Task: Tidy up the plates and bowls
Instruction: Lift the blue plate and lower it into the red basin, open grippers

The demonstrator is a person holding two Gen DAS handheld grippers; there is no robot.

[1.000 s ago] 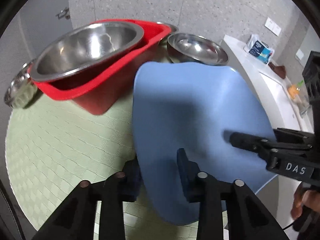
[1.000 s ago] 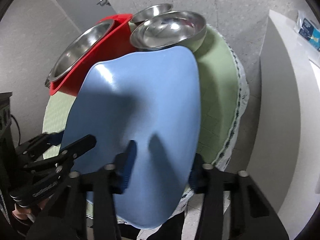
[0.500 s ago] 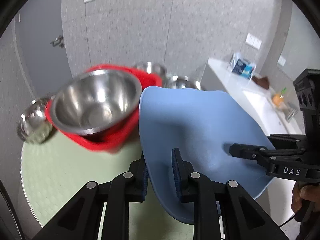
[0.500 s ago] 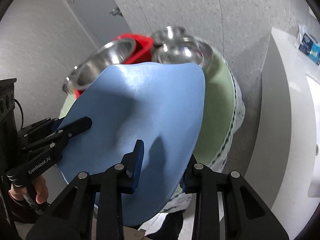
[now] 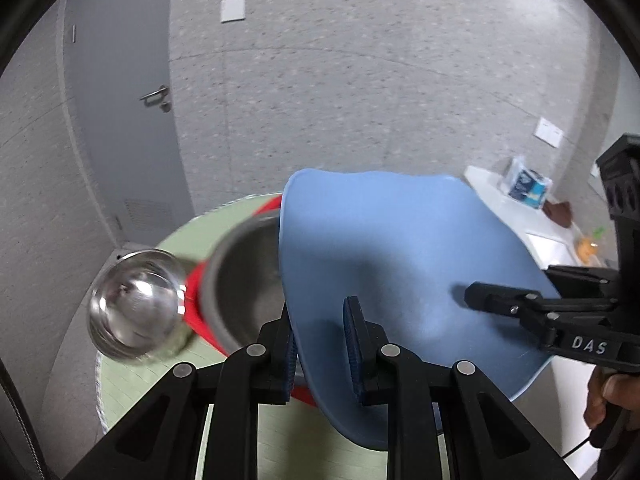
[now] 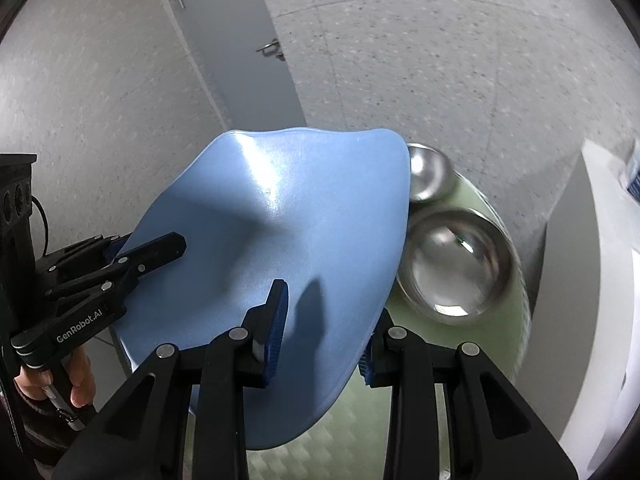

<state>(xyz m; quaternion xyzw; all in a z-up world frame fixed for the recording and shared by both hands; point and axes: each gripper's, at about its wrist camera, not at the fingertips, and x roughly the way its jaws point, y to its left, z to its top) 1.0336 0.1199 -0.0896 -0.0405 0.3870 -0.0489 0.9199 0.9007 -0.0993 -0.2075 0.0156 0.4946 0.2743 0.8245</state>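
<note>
A large blue plate (image 5: 400, 248) is held in the air above the round table, tilted up. My left gripper (image 5: 322, 340) is shut on its left edge. My right gripper (image 6: 322, 320) is shut on its right edge; the plate fills the right wrist view (image 6: 280, 232). Each gripper shows in the other's view: the right one (image 5: 520, 304), the left one (image 6: 132, 256). Behind the plate a steel bowl (image 5: 244, 276) sits in a red basin (image 5: 196, 300). A small steel bowl (image 5: 136, 304) stands left of the basin. Two more steel bowls (image 6: 456, 264), (image 6: 428, 172) stand at the right.
The round table has a green cloth (image 5: 132, 392), (image 6: 492, 216). A white counter (image 5: 520, 216) with a tissue pack (image 5: 524, 184) runs along the right, also in the right wrist view (image 6: 600, 280). A grey door (image 5: 120, 100) is behind.
Both grippers have lifted and tilted the blue plate upward; the views now look at the wall more than the table. The bowls and red basin have dropped lower in view.
</note>
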